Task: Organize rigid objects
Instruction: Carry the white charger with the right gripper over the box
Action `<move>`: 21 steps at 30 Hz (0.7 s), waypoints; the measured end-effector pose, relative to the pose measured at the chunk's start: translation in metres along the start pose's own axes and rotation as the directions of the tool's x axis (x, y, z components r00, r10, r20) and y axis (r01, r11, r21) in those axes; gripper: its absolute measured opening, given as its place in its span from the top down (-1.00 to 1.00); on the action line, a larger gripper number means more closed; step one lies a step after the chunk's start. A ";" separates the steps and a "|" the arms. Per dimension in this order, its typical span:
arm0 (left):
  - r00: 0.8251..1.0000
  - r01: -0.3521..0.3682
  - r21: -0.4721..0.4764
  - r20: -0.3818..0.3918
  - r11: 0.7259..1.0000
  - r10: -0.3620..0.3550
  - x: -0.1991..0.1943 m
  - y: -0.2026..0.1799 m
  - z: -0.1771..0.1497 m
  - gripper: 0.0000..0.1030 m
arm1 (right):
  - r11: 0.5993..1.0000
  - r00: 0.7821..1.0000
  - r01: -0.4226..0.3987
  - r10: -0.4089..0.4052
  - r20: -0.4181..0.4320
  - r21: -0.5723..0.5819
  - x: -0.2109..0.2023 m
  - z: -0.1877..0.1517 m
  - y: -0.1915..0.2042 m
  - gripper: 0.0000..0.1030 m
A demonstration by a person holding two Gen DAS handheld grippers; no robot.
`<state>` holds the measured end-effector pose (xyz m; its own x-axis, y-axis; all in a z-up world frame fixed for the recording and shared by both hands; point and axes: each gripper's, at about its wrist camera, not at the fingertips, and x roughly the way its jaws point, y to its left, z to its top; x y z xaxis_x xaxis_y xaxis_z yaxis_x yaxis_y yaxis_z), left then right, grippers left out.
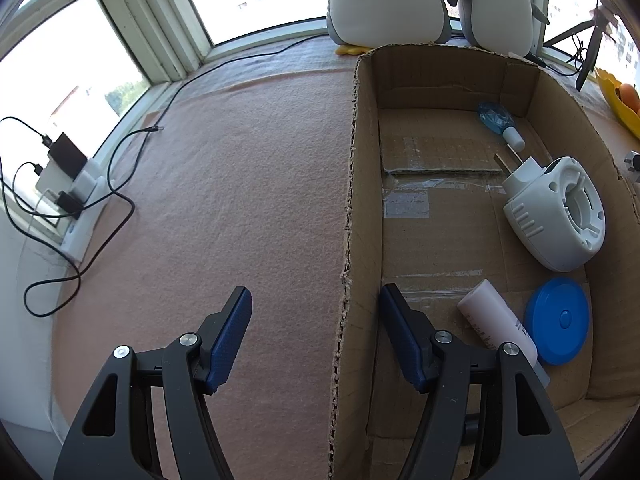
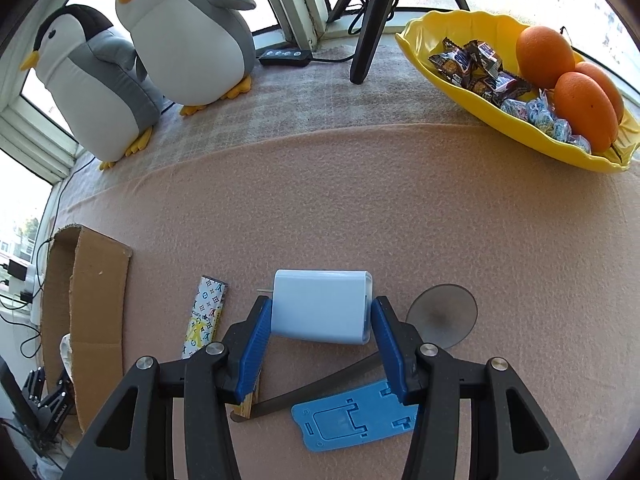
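Note:
My right gripper (image 2: 320, 304) is shut on a pale blue-white rectangular box (image 2: 320, 306), its blue pads pressing on the two short sides just above the pink cloth. A patterned stick (image 2: 206, 316), a blue phone stand (image 2: 352, 416), a grey see-through disc (image 2: 442, 314) and a dark thin strip (image 2: 320, 384) lie around it. My left gripper (image 1: 314, 292) is open and holds nothing, its fingers astride the left wall of the cardboard box (image 1: 352, 208). Inside the box lie a white round plug-in device (image 1: 556, 212), a small blue bottle (image 1: 498, 122), a white tube (image 1: 496, 324) and a blue round lid (image 1: 558, 322).
Two plush penguins (image 2: 160, 48) stand by the window. A yellow bowl (image 2: 440, 76) with oranges and sweets sits at the far right, a black tripod leg (image 2: 368, 32) behind it. A power strip with chargers and cables (image 1: 72, 184) lies along the left edge.

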<state>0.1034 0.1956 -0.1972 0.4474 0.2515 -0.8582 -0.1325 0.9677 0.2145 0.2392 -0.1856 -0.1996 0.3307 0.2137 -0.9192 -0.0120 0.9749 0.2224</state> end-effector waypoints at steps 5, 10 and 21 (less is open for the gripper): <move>1.000 0.002 -0.002 0.000 1.000 -0.002 0.000 0.000 0.000 -0.29 | 0.999 0.999 0.008 -0.007 0.037 -0.038 -0.015 -0.001 0.014 0.09; 1.000 0.010 -0.009 0.000 1.000 -0.010 0.001 0.002 0.000 -0.29 | 0.995 0.998 -0.018 0.025 0.065 -0.101 -0.031 -0.001 0.044 0.09; 1.000 0.026 -0.018 0.001 1.000 -0.026 0.002 0.004 -0.001 -0.29 | 0.950 0.989 -0.112 0.136 0.064 -0.292 -0.042 -0.007 0.150 0.09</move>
<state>0.1029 0.1999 -0.1982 0.4512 0.2264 -0.8632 -0.1369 0.9734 0.1838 0.2169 -0.0484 -0.1297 0.3861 0.3398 -0.8576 -0.3241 0.9204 0.2188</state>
